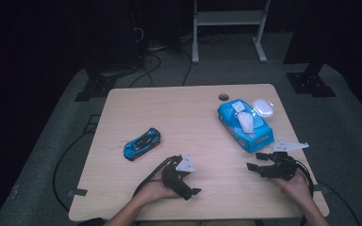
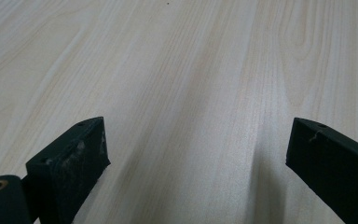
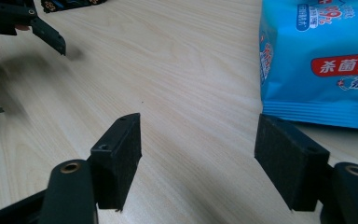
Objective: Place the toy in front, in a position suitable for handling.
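High view, left claw (image 1: 188, 181) low, right claw (image 1: 259, 162) beside wipes pack (image 1: 245, 123)

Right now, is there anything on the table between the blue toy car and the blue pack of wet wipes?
No. In the high view, bare light wooden table lies between the blue toy car and the blue pack of wet wipes.

On the table (image 1: 188, 101), toy car (image 1: 142, 143) lies left; wipes pack (image 1: 245, 125) right, well apart
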`<action>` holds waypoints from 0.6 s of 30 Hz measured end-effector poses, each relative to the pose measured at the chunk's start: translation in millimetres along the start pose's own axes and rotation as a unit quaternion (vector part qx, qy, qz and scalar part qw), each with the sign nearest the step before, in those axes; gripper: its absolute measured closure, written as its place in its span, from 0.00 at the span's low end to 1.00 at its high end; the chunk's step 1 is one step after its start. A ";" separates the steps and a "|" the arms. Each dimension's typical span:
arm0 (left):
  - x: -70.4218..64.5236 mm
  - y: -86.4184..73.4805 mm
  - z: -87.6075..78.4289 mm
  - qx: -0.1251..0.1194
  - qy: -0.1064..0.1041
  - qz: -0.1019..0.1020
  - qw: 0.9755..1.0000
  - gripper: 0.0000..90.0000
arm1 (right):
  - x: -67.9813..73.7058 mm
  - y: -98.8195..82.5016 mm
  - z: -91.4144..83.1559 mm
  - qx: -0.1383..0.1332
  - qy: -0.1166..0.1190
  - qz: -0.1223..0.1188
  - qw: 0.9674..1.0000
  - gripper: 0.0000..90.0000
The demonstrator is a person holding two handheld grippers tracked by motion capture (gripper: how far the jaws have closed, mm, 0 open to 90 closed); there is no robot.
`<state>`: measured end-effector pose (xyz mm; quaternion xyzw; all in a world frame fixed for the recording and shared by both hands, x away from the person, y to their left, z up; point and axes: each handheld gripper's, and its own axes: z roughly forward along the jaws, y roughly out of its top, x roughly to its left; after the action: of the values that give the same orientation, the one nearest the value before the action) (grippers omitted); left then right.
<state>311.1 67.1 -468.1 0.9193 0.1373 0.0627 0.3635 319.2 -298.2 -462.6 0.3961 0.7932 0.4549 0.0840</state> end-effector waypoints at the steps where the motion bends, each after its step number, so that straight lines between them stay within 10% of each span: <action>1: -0.2 0.3 0.2 0.001 -0.001 0.002 1.000 0.05 | 0.0 0.0 0.0 0.000 0.000 0.000 1.000 0.34; 9: 1.3 4.5 -11.2 -0.002 0.019 0.022 1.000 0.05 | 4.9 0.3 0.2 0.007 0.007 0.003 1.000 0.34; 18: 31.9 -12.7 -59.9 -0.054 0.076 -0.034 0.995 0.05 | 36.3 43.0 13.6 0.016 0.044 -0.035 0.998 0.33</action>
<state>326.0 124.6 -432.7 0.8856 0.1925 0.1275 0.4030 325.2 -252.0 -428.3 0.3488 0.8168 0.4558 0.0582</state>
